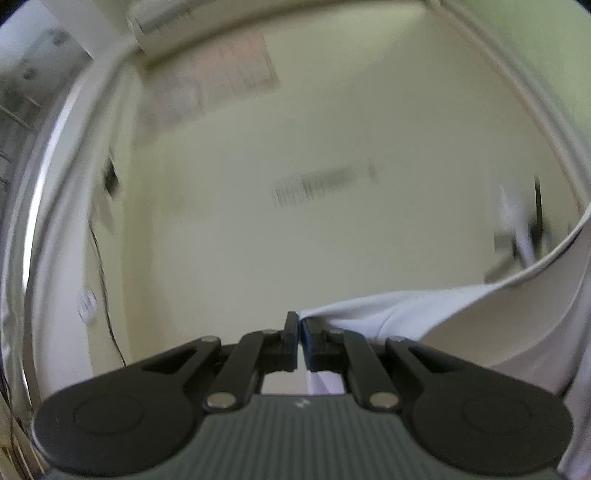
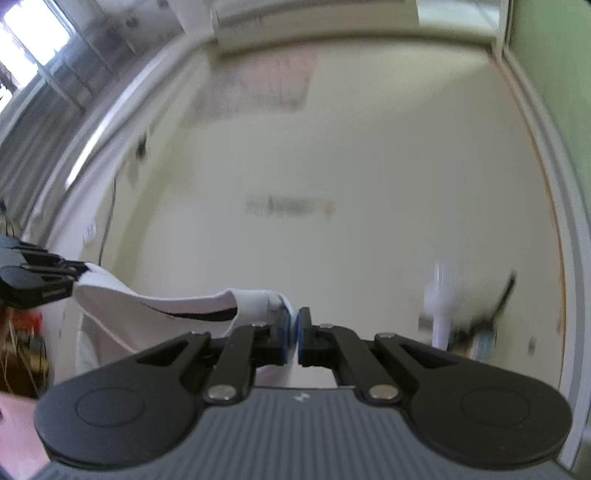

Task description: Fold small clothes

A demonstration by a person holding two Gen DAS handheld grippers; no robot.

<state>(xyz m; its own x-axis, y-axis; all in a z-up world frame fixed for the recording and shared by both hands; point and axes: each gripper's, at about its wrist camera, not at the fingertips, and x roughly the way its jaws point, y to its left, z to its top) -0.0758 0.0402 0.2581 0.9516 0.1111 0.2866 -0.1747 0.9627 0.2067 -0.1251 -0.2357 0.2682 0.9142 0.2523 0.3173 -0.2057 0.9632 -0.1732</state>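
Pale cream wall (image 1: 332,240) filling both views, blurred; no tabletop or floor in sight. At 11 o'clock in the left wrist view, a white wall-mounted air conditioner unit (image 1: 162,26), and just below it a blurred pinkish poster (image 1: 218,85); at 9 o'clock, a thin black cable (image 1: 103,280) hanging down the wall beside a white round wall socket (image 1: 86,304). In the right wrist view, a bright window (image 2: 33,33) at 10 o'clock and a green panel (image 2: 554,74) at 2 o'clock; at 4 o'clock, a blurred white object with a dark strap, too smeared to name. Nothing between the cameras and the wall except the small white cloth garment (image 2: 177,306), lifted in the air and stretched between the two tools, sagging slightly, with a dark stripe along its folded edge. Left gripper (image 1: 300,332) pinched tight on one end of the garment, fabric trailing off toward 3 o'clock in its own view. Right gripper (image 2: 293,334) closed likewise, blue pads squeezing the opposite, bunched end, cloth running off toward 9 o'clock, up to the left gripper visible there at the frame edge.
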